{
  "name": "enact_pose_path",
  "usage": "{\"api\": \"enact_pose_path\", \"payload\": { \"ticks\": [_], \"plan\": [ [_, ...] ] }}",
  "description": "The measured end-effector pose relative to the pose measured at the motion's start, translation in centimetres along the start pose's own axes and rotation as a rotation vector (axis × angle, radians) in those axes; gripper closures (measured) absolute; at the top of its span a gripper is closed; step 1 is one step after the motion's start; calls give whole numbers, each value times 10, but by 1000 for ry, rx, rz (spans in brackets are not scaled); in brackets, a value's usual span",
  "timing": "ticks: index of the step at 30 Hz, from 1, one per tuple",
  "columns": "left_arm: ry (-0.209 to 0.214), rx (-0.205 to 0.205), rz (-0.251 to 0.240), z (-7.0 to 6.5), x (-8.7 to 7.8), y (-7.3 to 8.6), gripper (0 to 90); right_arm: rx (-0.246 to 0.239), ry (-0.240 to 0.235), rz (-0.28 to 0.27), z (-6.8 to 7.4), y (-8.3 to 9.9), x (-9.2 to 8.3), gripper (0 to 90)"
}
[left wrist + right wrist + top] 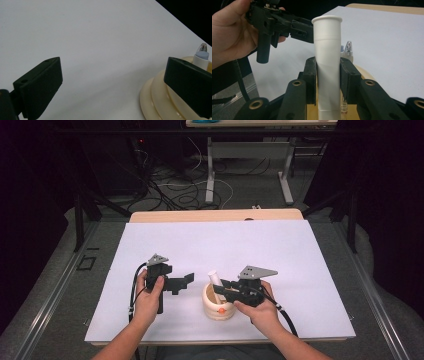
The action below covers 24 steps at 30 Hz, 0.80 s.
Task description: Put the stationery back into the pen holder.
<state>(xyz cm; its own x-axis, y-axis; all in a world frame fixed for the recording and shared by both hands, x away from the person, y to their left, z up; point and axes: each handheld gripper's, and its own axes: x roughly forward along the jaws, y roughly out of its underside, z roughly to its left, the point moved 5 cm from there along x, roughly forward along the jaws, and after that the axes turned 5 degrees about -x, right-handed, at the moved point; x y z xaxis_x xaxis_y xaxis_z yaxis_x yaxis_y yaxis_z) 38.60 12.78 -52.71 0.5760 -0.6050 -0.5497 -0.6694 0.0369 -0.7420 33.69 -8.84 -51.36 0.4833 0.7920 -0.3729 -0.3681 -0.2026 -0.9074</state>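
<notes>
While the right tongs [328, 72] clamp the white tube [327, 57] upright over the cream holder [218, 304], its foot sits down inside that holder. Left tongs [112, 82] gape wide with nothing between them, just beside the holder's ribbed base. All on the white surface [280, 255], near its front edge.

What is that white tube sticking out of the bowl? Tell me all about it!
The white tube is smooth, matte and plastic-looking, with a rolled lip around its open top and a faint seam just under it. It stands almost upright, leaning slightly, its lower end down inside the cream bowl. The right tongs are shut on its middle, one black pad pressing each side. A small clear-tipped pen-like thing stands just behind it.
</notes>
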Motion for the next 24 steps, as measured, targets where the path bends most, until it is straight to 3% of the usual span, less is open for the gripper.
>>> {"api": "enact_pose_path", "payload": {
  "ticks": [20,24],
  "plan": [
    [-6,-6,24,4,1,5,50,19,-26,51,-2,9,2,691],
    [-7,-9,18,5,1,5,50,11,-40,45,-2,7,2,604]
  ]
}}
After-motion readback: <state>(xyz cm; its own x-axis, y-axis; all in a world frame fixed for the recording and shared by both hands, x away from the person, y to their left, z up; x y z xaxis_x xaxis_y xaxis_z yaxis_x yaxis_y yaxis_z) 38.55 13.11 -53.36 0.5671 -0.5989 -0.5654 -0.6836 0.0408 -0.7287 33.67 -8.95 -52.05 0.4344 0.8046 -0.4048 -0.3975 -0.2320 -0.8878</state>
